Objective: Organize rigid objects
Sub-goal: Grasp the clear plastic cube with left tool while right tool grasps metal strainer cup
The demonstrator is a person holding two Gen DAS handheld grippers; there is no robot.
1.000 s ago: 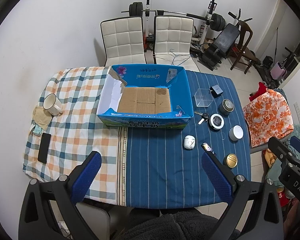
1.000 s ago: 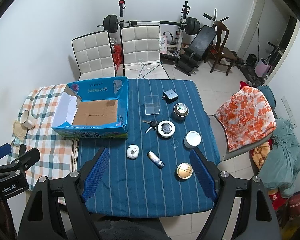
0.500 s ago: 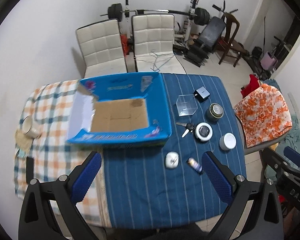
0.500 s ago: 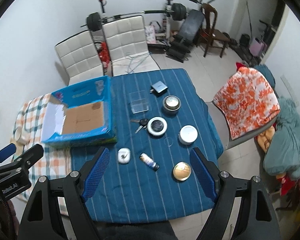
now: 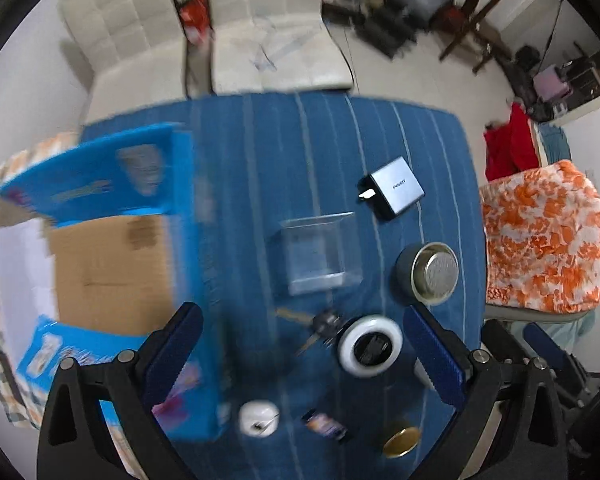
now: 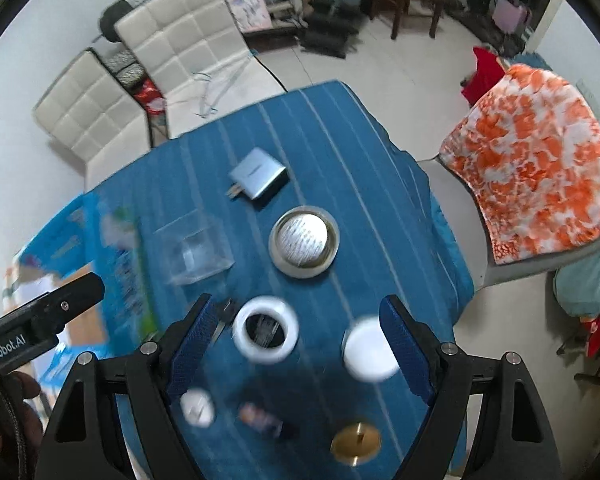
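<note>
Small objects [image 6: 303, 241] lie on blue striped tablecloth [image 6: 364, 184]; white chairs [image 6: 188, 36] beyond.

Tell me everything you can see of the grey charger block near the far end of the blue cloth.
The charger is a small flat grey block with a metallic-looking sheen and small pale lettering on top, too small to read. Two plug prongs stick out of one end, toward the blue box. It lies flat on the striped blue tablecloth, turned at an angle, beyond the clear plastic box and the round tin. Nothing touches it.
</note>
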